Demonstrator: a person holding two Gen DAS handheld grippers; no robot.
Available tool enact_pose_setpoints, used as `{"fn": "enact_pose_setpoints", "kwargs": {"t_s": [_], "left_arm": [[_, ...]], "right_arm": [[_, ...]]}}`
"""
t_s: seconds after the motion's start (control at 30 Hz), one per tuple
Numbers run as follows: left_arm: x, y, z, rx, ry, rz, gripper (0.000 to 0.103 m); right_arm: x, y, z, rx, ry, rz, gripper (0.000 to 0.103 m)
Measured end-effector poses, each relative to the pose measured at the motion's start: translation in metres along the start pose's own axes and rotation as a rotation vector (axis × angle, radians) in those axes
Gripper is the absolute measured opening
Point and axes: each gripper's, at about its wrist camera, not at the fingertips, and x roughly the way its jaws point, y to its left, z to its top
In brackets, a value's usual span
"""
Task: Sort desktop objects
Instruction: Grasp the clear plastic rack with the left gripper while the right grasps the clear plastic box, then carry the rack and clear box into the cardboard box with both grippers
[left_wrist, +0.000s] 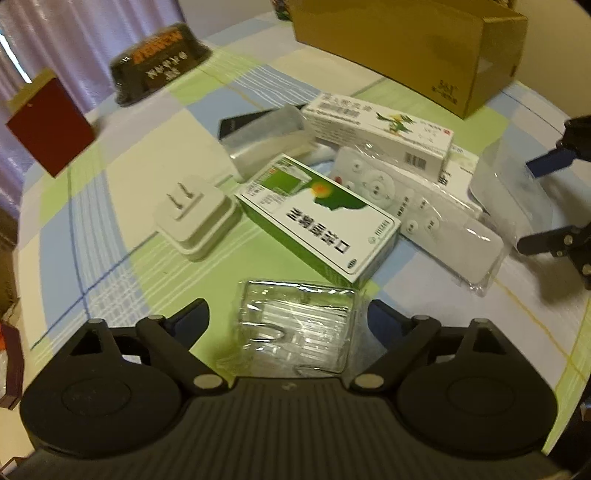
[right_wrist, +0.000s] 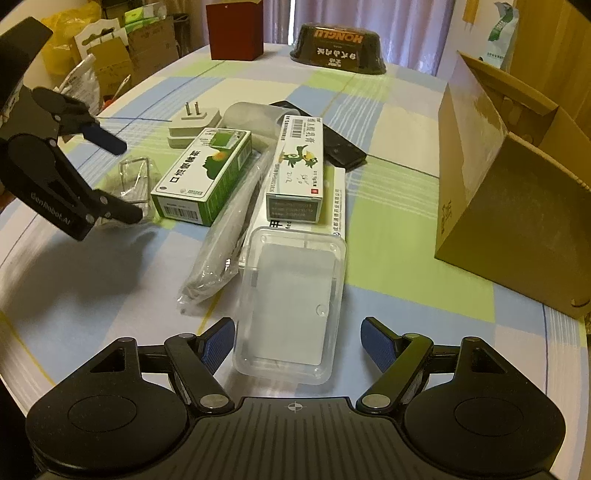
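Observation:
My left gripper (left_wrist: 288, 314) is open, its fingers on either side of a small clear plastic box (left_wrist: 295, 325) lying on the checked tablecloth. My right gripper (right_wrist: 297, 334) is open too, straddling a translucent lidded container (right_wrist: 291, 295) with a white card inside. Between them lies a pile: a green-and-white medicine box (left_wrist: 317, 218), a white plug adapter (left_wrist: 195, 218), a white remote in a plastic bag (left_wrist: 413, 206) and a white box with a green dragon (right_wrist: 299, 162). The right wrist view shows the left gripper (right_wrist: 123, 177) around the clear box (right_wrist: 135, 173).
An open cardboard box (right_wrist: 517, 206) stands on the table's right side. At the far end stand a dark red box (right_wrist: 236, 29) and a dark bowl-shaped container (right_wrist: 338, 44). A black remote (right_wrist: 340, 147) lies behind the pile. Bags and cartons crowd the room beyond the table's left edge.

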Motion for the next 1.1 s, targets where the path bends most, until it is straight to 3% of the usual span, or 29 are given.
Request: {"fn": "enact_pose_setpoints", "kwargs": {"t_s": [0.1, 0.17, 0.27, 0.33, 0.5, 0.83, 1.1], "left_arm": [[0.006, 0.001, 0.0, 0.001, 0.021, -0.018, 0.081], [0.01, 0.002, -0.001, -0.007, 0.031, -0.03, 0.076], [0.011, 0.003, -0.001, -0.029, 0.036, -0.032, 0.07], [0.009, 0.004, -0.002, -0.053, 0.038, -0.032, 0.065], [-0.002, 0.006, -0.006, -0.134, 0.033, -0.031, 0.063], [-0.059, -0.009, 0.002, -0.19, -0.07, -0.014, 0.063], [-0.101, -0.034, 0.06, -0.162, -0.204, -0.053, 0.063]], "right_arm": [[0.0, -0.002, 0.001, 0.009, 0.0, -0.001, 0.078], [0.001, -0.002, 0.001, 0.01, 0.004, 0.001, 0.07], [0.001, -0.002, 0.001, 0.014, 0.006, 0.0, 0.066], [0.001, -0.002, 0.0, 0.017, 0.006, -0.001, 0.056], [-0.005, -0.004, -0.001, 0.041, -0.006, -0.001, 0.055], [-0.06, -0.017, 0.001, 0.116, -0.117, -0.031, 0.054], [-0.119, -0.059, 0.019, 0.205, -0.223, -0.096, 0.054]]}}
